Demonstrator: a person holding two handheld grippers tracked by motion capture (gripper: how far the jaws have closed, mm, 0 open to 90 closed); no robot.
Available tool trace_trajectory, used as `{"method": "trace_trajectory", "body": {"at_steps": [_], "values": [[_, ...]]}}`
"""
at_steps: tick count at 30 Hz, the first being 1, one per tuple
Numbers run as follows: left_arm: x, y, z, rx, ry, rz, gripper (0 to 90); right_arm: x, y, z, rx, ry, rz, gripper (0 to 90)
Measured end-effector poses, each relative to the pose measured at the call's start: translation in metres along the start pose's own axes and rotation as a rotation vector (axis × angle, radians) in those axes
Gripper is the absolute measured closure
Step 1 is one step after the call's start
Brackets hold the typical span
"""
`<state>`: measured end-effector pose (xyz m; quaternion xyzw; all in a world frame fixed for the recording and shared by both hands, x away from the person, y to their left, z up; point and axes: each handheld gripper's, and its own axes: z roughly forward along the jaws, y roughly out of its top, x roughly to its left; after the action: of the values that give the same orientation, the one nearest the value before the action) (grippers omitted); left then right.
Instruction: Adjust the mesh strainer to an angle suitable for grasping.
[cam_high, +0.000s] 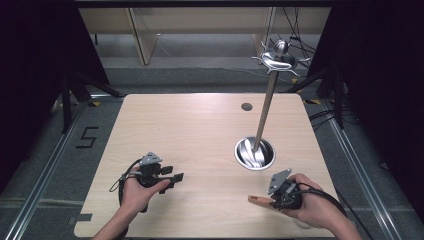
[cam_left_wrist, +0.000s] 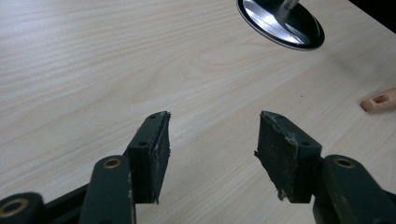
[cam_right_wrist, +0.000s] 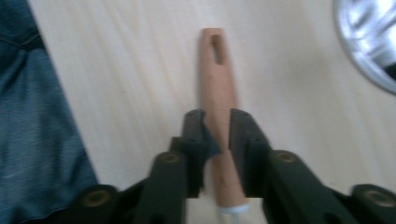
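A wooden utensil handle (cam_right_wrist: 215, 70) with a slot hole at its far end lies along the table, and my right gripper (cam_right_wrist: 217, 126) is shut on its middle. Something white joins the handle's near end at the picture's bottom edge. In the high view the handle's tip (cam_high: 256, 199) sticks out left of the right gripper (cam_high: 272, 201) near the table's front right. My left gripper (cam_high: 177, 176) hovers at the front left, its jaws wide open with nothing between them (cam_left_wrist: 212, 135). The handle's end (cam_left_wrist: 379, 100) also shows in the left gripper view at the right edge.
A metal hanging stand has a round shiny base (cam_high: 255, 153) on the table's right side, a leaning pole (cam_high: 265, 110) and a hooked top (cam_high: 280, 57). A dark hole (cam_high: 246, 106) sits near the back edge. Blue fabric (cam_right_wrist: 42, 116) of the person's clothing lies left of the table edge.
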<state>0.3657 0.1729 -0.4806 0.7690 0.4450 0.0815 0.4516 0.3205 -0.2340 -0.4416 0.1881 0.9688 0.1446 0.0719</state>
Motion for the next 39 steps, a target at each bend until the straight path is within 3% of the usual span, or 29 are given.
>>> {"method": "trace_trajectory", "body": {"at_steps": [4,7,9,11,16,25,28,31,34,35,39], "values": [[0.0,0.0,-0.001,-0.001,-0.004,0.005,43.0,0.005,0.007,0.007,0.07,0.054,0.021,89.6],[-0.001,0.0,-0.002,-0.008,-0.005,0.001,43.0,0.007,0.01,0.011,0.117,0.048,0.064,90.0],[0.0,0.0,-0.002,-0.008,-0.006,0.001,43.0,0.008,0.012,0.015,0.116,0.045,0.078,90.0],[0.0,0.0,-0.001,-0.004,-0.004,0.005,43.0,0.01,0.016,0.02,0.138,0.061,0.068,90.0],[0.001,0.0,-0.001,-0.008,-0.007,-0.001,43.0,0.009,0.024,0.028,0.158,0.043,0.064,90.0],[0.001,0.001,-0.001,-0.001,-0.007,0.009,43.0,0.005,0.025,0.033,0.164,0.025,0.087,90.0],[0.001,0.001,-0.001,-0.003,-0.005,0.008,43.0,0.002,0.025,0.033,0.158,0.01,0.12,90.0],[0.001,0.001,-0.001,-0.007,-0.007,0.003,43.0,-0.001,0.026,0.033,0.16,0.006,0.108,90.0],[0.001,0.001,-0.001,-0.007,-0.007,0.003,43.0,-0.005,0.025,0.033,0.153,0.002,0.145,90.0],[0.001,0.001,-0.001,-0.007,-0.007,0.003,43.0,-0.007,0.025,0.033,0.132,-0.025,0.174,90.0],[0.001,0.001,-0.001,-0.007,-0.007,0.003,43.0,-0.014,0.023,0.032,0.115,-0.045,0.193,90.0]]}}
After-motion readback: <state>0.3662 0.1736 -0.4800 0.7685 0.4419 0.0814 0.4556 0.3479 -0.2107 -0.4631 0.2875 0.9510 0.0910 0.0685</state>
